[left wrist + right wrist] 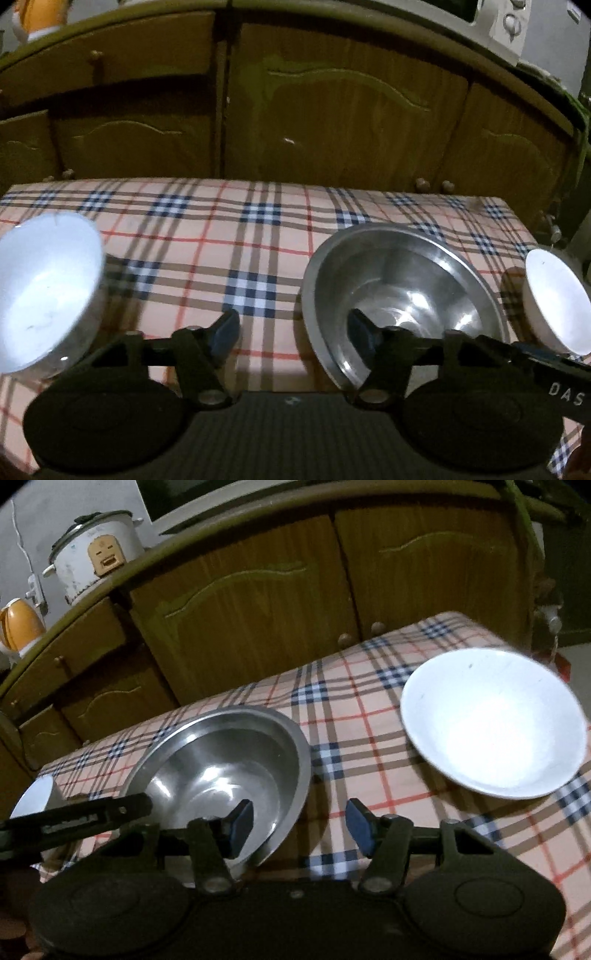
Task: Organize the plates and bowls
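Observation:
A steel bowl [406,280] [221,760] stands upright on the plaid-covered table [221,229] [369,775]. My left gripper [294,332] is open and straddles the bowl's left rim, with one pad inside and one outside; no pad presses on the metal. My right gripper [301,825] is open the same way over the bowl's right rim. A white bowl [44,291] [33,801] sits to the left of the steel bowl. Another white bowl [554,299] [491,723] sits to its right. Neither white bowl is touched.
Brown wooden cabinet doors [332,122] [258,602] rise just behind the table's far edge. On the counter above stand a white rice cooker [96,554], an orange kettle [20,626] and a grey appliance [509,22]. The table's right corner [461,624] lies near the right-hand white bowl.

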Demonstrator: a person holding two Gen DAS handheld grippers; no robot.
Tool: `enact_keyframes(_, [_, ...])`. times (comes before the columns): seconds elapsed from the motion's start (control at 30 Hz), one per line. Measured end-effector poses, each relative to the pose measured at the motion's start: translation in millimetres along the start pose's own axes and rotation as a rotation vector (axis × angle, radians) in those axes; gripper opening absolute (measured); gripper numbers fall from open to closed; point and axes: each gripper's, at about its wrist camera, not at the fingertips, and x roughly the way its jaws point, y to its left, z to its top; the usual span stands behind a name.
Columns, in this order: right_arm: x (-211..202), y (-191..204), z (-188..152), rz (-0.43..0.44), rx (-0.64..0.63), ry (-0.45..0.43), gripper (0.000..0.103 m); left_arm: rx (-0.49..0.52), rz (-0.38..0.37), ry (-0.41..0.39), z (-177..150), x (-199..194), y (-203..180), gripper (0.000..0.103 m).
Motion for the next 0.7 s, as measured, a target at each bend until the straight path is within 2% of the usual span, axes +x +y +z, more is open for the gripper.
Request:
enact_keyframes(0.03, [3,0,0,0.009,0.005,0.007,0.051,0.001,-0.008,0.009,0,4,0,0.047])
enact_keyframes(0.07, [4,0,0,0.015,0.009,0.013,0.04,0.0,-0.01,0.02,0,6,0,0.037])
enact_keyframes(0.13, [5,3,-1,0.027,0.003,0.005,0.028,-0.006,-0.048,0.024,0,9,0,0.025])
enact_keyframes(0.17, [4,4,-1,0.034,-0.001,0.001,0.025,0.001,-0.06,0.025,0,8,-2,0.018])
enact_keyframes(0.47, [-24,9,-1,0.026,-0.022,-0.039,0.025,0.003,-0.073,0.007,-3,-21,-6,0.017])
enact_keyframes(0.7, [-78,19,-8,0.027,-0.057,-0.085,0.025,0.034,-0.065,-0.051,-9,-74,-19,0.017])
